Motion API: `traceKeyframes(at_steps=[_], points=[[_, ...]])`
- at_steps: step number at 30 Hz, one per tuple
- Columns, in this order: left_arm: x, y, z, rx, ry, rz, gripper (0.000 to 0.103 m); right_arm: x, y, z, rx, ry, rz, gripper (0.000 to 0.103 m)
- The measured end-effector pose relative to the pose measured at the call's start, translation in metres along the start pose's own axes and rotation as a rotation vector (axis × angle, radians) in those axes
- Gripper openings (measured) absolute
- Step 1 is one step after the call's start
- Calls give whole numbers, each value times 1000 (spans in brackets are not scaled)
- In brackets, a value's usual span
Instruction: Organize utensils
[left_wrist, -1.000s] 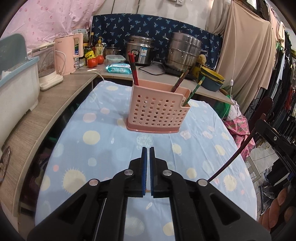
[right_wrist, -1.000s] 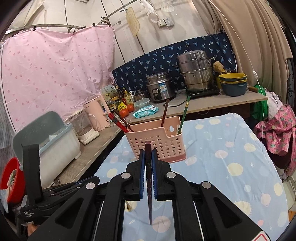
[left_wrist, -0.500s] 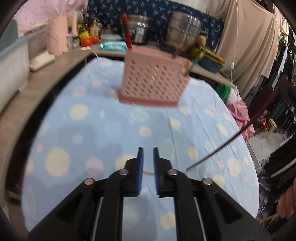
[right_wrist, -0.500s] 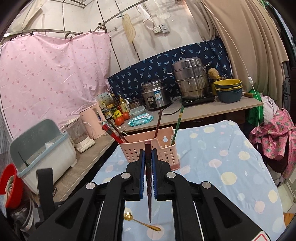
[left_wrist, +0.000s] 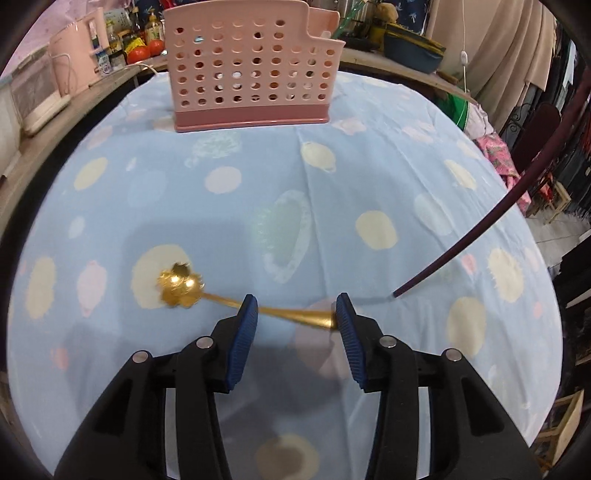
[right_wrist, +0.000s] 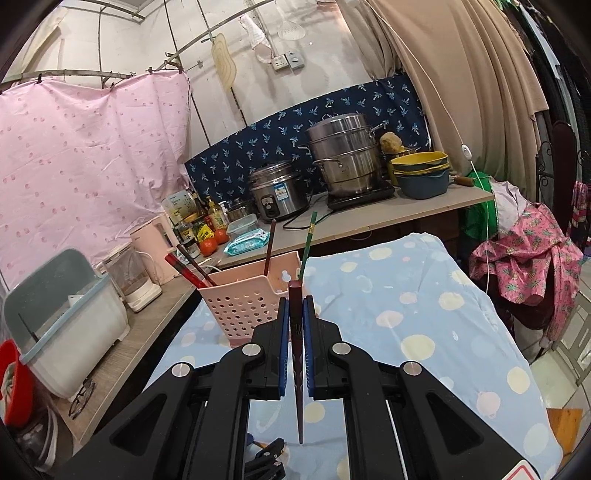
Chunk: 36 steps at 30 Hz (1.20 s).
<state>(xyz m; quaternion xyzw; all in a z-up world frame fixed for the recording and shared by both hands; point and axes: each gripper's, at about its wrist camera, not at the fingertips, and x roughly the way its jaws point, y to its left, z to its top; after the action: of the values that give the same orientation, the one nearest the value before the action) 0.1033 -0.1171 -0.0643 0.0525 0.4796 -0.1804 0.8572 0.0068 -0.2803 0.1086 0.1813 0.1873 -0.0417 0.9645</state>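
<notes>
Left claw (left_wrist: 295, 308): pitched steeply down toward the tabletop with the pale blue spotted cloth (left_wrist: 369, 166). Its jaws are opening; the blue-padded fingers (left_wrist: 245, 332) stand apart on either side of the handle of a gold metal spoon with a flower-shaped bowl (left_wrist: 207, 291). The spoon lies flat on the cloth, bowl to the left of the claw, handle running right and passing between the fingers. The pads do not press on it. The handle's end sits right by the right-hand pad; contact there cannot be determined.

Right claw (right_wrist: 295, 314): held only slightly below level, clenched on a dark maroon chopstick (right_wrist: 297, 350). The stick stands roughly upright between the pads, blunt end just above them, tapered end hanging down below. In the left wrist view the same chopstick (left_wrist: 498, 210) enters from the right, its tip hovering close above the cloth, just to the right of the left claw.

Container: a pink perforated plastic utensil basket (right_wrist: 240, 306) stands on the cloth at the far end of the tabletop. It holds a pair of red-and-black chopsticks (right_wrist: 188, 269) leaning left, a brown stick (right_wrist: 269, 243) and a green stick (right_wrist: 308, 240) near the right side.

Change since one second ago: the left claw was then closed with nothing in it and higher above the cloth, the basket in mid-frame and the spoon hidden. The left claw now sits lower, straddling the spoon. The right claw's grip on the chopstick is unchanged.
</notes>
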Motion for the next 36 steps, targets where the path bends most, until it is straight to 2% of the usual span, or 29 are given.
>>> traceKeyframes(at_steps=[7,12,17,25,31,36], points=[[-19,31,-28,-4,9,24,42,6,1,-10,18,30,28,7],[-32,45,-25,-78,8,-24,43,6,10,-13,5,29,39,7],[-38,33,-10,-85,-34,-41,61,13,14,-11,-1,34,38,7],[-28,46,-3,-148,-10,-17,61,20,29,-11,-35,43,73,7],[-29,55,-6,-166,-6,-30,61,18,33,-14,20,102,165,7],[-25,43,-8,-144,6,-50,61,9,42,-14,-12,74,132,7]])
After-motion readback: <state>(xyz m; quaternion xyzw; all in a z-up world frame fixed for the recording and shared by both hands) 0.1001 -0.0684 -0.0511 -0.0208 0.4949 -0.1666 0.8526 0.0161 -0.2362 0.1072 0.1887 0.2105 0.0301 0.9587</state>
